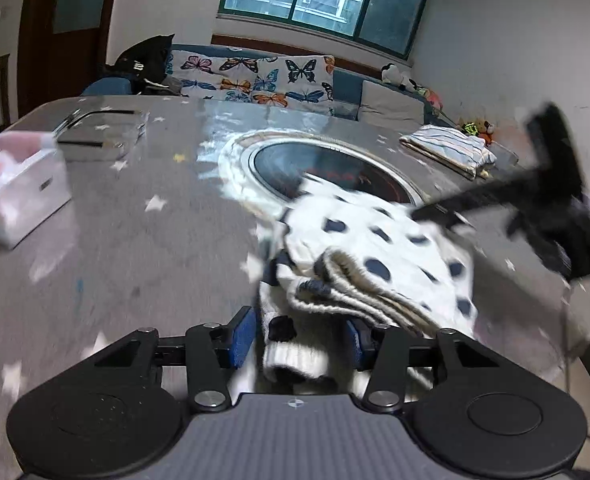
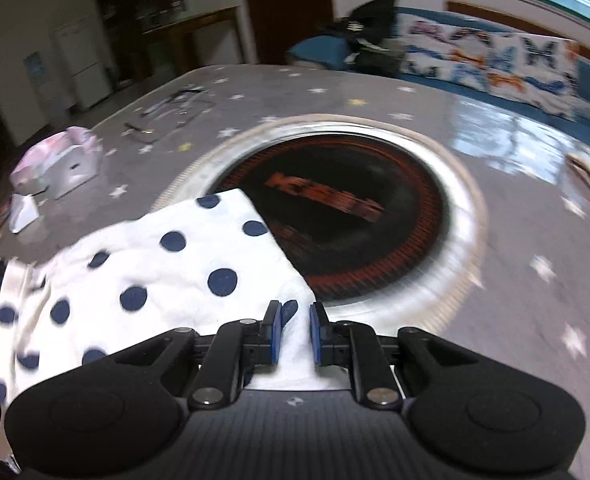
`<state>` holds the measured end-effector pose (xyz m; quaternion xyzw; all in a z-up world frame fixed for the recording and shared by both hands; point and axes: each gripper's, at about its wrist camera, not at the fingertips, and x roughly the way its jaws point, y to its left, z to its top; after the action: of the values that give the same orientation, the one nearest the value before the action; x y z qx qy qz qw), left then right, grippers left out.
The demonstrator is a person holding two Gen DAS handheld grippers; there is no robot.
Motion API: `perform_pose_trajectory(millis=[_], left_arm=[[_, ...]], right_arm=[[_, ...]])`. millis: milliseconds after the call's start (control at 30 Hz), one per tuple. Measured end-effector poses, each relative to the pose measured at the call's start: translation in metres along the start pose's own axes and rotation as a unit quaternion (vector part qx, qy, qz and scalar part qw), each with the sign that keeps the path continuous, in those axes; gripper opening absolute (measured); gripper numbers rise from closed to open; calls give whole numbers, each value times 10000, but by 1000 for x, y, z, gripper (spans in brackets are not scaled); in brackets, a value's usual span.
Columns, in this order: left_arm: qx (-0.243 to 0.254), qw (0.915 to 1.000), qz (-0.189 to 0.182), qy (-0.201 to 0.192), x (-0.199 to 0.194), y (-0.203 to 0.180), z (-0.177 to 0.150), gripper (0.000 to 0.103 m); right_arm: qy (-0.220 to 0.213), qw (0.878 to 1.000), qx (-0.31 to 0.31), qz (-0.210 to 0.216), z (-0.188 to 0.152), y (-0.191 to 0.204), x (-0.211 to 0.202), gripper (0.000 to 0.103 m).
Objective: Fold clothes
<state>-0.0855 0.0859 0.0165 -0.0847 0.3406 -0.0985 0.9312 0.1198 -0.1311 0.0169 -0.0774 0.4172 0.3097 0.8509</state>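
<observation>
White polka-dot garment (image 1: pixel 375 248) lies bunched on the grey star-print worktop (image 1: pixel 135 240), near edge, overlapping the round black hob (image 2: pixel 347 216). Left hand-held gripper (image 1: pixel 299 340): jaws half open, ribbed cuff between them, grip unclear. Right hand-held gripper (image 2: pixel 295 332): jaws narrow, closed on a fabric fold.

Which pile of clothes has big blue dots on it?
The white garment held in the left gripper. The other pile, the folded clothes at the table's far right, has thin stripes, not dots.
</observation>
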Motion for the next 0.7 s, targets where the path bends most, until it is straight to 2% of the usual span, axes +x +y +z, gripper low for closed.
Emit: perform_pose_trajectory(millis=[167,333,433,533,700], left_arm=[[464,9988,-160,76,37,-4,27,45],[688,9964,-456,168,61,-2,44,46],[569,9974,-392,226,64,8,48,47],[376,9987,-299,160,54,17,46,49],[-126,9999,-77,-81,27,30,39,51]], right_arm=[[-161,9983,394,-405,-28,-9,-30,13],[-226,9939,852,-669,-57,-17,-52,13],[-338,9926,808,-837,-67,-15,-64,14],[-487,9938,561,-823,-63,-8,-75,16],[-688,9969,2,-393,-42,15,-72,20]])
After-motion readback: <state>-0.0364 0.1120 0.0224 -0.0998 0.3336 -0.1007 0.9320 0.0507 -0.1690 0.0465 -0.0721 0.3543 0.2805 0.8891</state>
